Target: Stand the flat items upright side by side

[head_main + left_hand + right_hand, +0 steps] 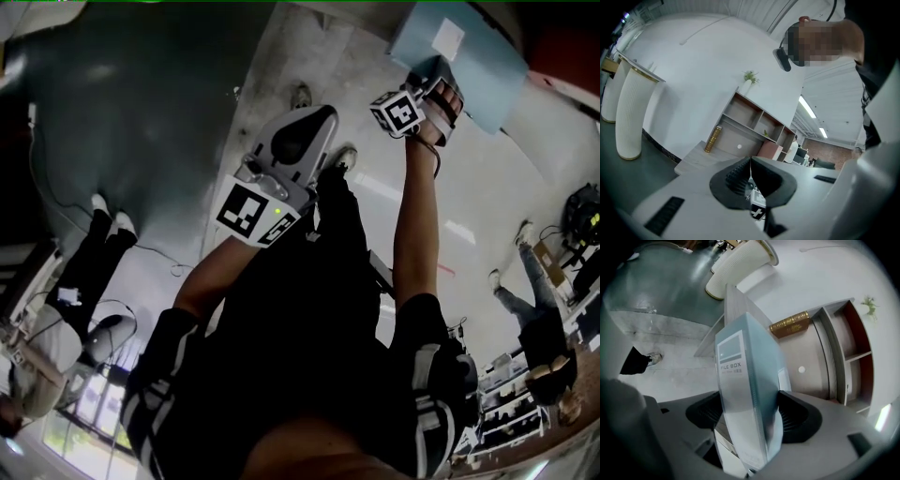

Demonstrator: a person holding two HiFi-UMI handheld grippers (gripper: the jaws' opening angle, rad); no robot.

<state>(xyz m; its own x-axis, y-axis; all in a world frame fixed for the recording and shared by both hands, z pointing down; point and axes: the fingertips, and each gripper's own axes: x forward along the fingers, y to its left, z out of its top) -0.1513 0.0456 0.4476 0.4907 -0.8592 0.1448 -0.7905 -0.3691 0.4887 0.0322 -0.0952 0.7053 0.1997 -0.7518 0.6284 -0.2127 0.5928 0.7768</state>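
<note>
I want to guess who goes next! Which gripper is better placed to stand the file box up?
Right. The right gripper is shut on the file box, with the shelf ahead of it. The left gripper is shut and empty.

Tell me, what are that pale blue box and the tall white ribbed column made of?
File box: probably plastic, pale blue, semi-glossy and slightly translucent, with thin moulded-looking edges. Ribbed column: matte white with fine vertical fluting and a gold band at one end; painted wood, plastic or ceramic, the look leaves it open.
</note>
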